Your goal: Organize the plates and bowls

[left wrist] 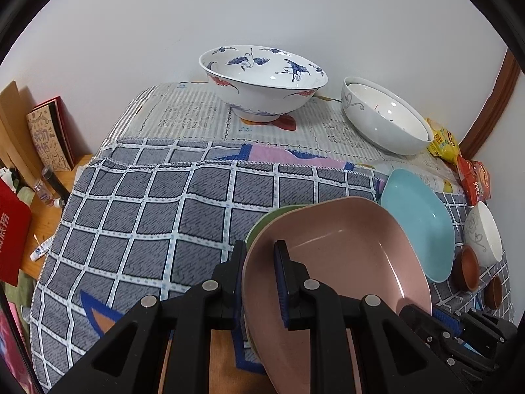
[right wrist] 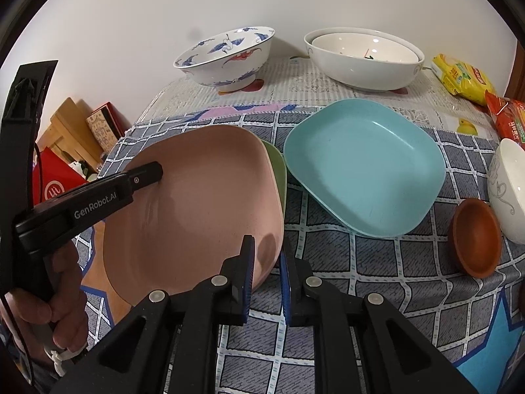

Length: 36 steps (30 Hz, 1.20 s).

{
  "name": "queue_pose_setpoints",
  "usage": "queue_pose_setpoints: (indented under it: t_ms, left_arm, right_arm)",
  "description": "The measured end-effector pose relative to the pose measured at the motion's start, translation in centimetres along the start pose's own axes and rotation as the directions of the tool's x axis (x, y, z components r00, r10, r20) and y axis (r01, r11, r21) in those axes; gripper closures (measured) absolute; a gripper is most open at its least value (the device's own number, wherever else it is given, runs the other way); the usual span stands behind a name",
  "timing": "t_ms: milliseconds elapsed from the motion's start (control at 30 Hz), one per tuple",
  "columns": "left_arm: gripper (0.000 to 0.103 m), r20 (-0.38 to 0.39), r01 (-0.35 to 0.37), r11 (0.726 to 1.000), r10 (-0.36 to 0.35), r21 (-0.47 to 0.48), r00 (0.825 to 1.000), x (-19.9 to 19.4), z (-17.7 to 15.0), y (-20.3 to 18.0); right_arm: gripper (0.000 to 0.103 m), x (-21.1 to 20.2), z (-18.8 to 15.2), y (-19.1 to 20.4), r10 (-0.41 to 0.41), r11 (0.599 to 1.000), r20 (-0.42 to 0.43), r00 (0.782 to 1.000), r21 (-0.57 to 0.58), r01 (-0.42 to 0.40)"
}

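My left gripper (left wrist: 261, 252) is shut on the near-left rim of a pink plate (left wrist: 347, 262), one finger inside and one outside; it also shows in the right wrist view (right wrist: 154, 172). The pink plate (right wrist: 197, 210) rests on a green plate (right wrist: 279, 170), whose edge shows beside it (left wrist: 262, 226). My right gripper (right wrist: 266, 256) straddles the pink plate's right rim with a small gap either side. A blue plate (right wrist: 364, 164) lies to the right on the checked cloth (right wrist: 377, 262); it also shows in the left wrist view (left wrist: 420, 220).
A crane-patterned bowl (left wrist: 262, 78) and two nested white bowls (left wrist: 387, 115) stand at the back by the wall. A small white bowl (right wrist: 508, 190), brown saucers (right wrist: 477, 236) and snack packets (right wrist: 466, 78) sit at the right. Books and boxes (left wrist: 49, 134) lie left of the table.
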<state>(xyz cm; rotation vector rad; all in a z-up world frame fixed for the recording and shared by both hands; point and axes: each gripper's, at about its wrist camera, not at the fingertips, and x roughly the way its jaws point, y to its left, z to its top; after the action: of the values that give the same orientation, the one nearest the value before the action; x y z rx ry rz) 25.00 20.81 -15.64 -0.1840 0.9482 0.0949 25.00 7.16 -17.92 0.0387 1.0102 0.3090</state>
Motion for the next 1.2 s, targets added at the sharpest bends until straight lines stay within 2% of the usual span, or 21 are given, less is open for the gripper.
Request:
queue_pose_setpoints:
  t_ms: [400, 733, 800, 833, 1000, 1100, 1200]
  left_arm:
    - [0.085, 0.012, 0.007, 1.0, -0.007, 0.005, 1.0, 1.4, 0.7, 0.1]
    - [0.084, 0.004, -0.022, 0.999, 0.022, 0.023, 1.0, 1.8, 0.6, 0.3]
    - [0.071, 0.006, -0.033, 0.999, 0.033, 0.029, 0.999, 1.5, 0.5, 0.2]
    - [0.069, 0.011, -0.045, 0.998, 0.045, 0.035, 0.999, 1.3, 0.5, 0.2]
    - [0.069, 0.022, -0.054, 0.998, 0.053, 0.036, 0.998, 0.1, 0.3, 0.2]
    - [0.068, 0.026, -0.06, 0.998, 0.059, 0.038, 0.998, -0.7, 0.1, 0.0]
    - [0.066, 0.03, -0.06, 0.997, 0.059, 0.046, 0.998, -1.4, 0.0, -0.6]
  right_arm:
    - [0.089, 1.3, 0.9, 0.1, -0.02, 1.0, -0.009, 1.0, 0.004, 0.02]
    - [0.085, 1.2, 0.6, 0.6, -0.025, 0.999, -0.022, 0.999, -0.025, 0.025]
    - [0.085, 1.2, 0.4, 0.8, -0.03, 0.999, -0.026, 0.999, -0.034, 0.03]
    - [0.085, 1.1, 0.3, 0.8, -0.031, 0.999, -0.027, 0.999, -0.036, 0.03]
    - [0.081, 0.6, -0.3, 0.9, 0.001, 0.999, -0.051, 0.999, -0.033, -0.003]
    - [0.08, -0.3, -0.6, 0.8, 0.008, 0.999, -0.034, 0.999, -0.046, -0.01]
    - [0.073, -1.6, -0.6, -0.1, 0.011, 0.999, -0.009, 1.0, -0.033, -0.012]
